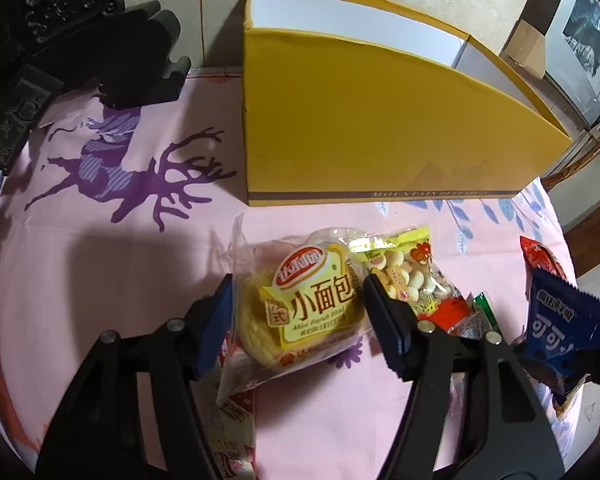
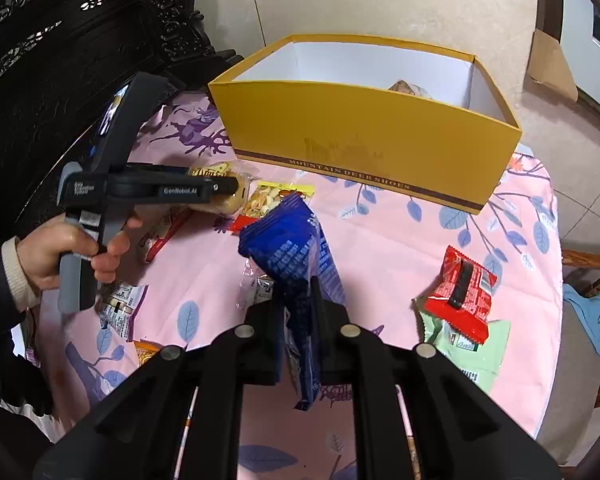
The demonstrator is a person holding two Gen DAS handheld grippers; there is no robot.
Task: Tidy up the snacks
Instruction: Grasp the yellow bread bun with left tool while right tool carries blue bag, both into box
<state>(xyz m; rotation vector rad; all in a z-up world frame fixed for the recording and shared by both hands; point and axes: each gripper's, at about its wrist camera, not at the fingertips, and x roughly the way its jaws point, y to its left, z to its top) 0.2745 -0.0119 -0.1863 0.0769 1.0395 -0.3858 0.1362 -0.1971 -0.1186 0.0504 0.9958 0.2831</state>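
- The left gripper (image 1: pixel 298 316) is straddling the small bread packet (image 1: pixel 304 304): its fingers are sitting on either side of the packet, and I cannot tell whether the pads are pressing on the wrapper yet.
- The bread packet is lying flat on the pink tablecloth (image 1: pixel 100 264), just in front of the yellow box (image 1: pixel 360 120) and touching a bag of small biscuits (image 1: pixel 412 276) on its right.
- I am judging the bread to be light and soft, with a slick, crinkly wrapper; a gentle hold across the middle of the bun would be suiting it better than the loose film ends.
- The right gripper (image 2: pixel 296 328) is clamped shut on the blue snack packet (image 2: pixel 296 248), which is standing up out of its fingers above the cloth.
- That packet is looking thin, light and floppy, pinched near one end.
- Further right, a red packet (image 2: pixel 460 292) is resting on a pale green one (image 2: pixel 480 352), well apart from both grippers.
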